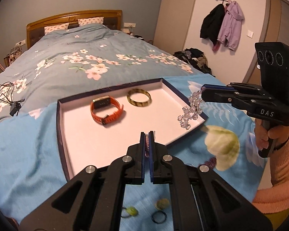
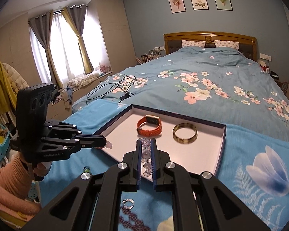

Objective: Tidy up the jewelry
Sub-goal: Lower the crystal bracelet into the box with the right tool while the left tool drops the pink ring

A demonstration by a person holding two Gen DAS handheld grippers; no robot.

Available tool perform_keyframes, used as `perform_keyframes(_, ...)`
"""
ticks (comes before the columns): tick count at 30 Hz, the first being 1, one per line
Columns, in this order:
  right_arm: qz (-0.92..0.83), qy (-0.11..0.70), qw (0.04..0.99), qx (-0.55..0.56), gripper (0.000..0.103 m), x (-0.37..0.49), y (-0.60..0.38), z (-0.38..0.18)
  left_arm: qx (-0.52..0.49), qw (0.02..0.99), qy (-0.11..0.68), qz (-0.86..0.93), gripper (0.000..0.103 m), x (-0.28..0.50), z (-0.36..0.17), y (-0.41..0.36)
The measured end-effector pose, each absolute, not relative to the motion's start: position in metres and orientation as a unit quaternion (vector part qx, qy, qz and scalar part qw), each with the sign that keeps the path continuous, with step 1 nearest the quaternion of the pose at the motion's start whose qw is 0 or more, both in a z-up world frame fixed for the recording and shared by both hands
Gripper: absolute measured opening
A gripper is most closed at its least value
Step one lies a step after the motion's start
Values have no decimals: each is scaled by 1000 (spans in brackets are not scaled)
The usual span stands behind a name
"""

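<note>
Two grippers are held over a tray (image 1: 63, 134) on a blue blanket (image 1: 28, 144) at the foot of a bed (image 1: 86, 53). Left gripper (image 1: 148, 134) is closed on a dark purple bead strand (image 1: 147, 144), pinched between its blue pads above the tray's near edge; what the strand's other end joins cannot be told. Right gripper (image 2: 145, 144) is clamped on a clear bead bracelet (image 1: 190, 109), which dangles over the tray's right rim. An orange watch (image 1: 106, 109) and a gold bangle (image 1: 138, 97) are seen lying side by side inside the tray, apart. A pale green pendant (image 1: 221, 148) is blurred just right of the left gripper. Small rings (image 1: 159, 217) are scattered on the blanket below. A silver ring (image 2: 128, 203) lies near the right gripper.
</note>
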State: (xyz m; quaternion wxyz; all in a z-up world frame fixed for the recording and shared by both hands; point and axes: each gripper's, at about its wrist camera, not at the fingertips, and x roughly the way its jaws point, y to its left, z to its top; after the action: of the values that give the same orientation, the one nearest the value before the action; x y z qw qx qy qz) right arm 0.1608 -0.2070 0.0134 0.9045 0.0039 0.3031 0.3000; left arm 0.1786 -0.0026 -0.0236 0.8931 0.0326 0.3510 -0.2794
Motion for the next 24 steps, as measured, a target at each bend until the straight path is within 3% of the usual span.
perform_keyframes(24, 288, 338, 895, 34, 7, 233, -186, -12, 44, 870, 439, -221, 3, 282, -79, -12)
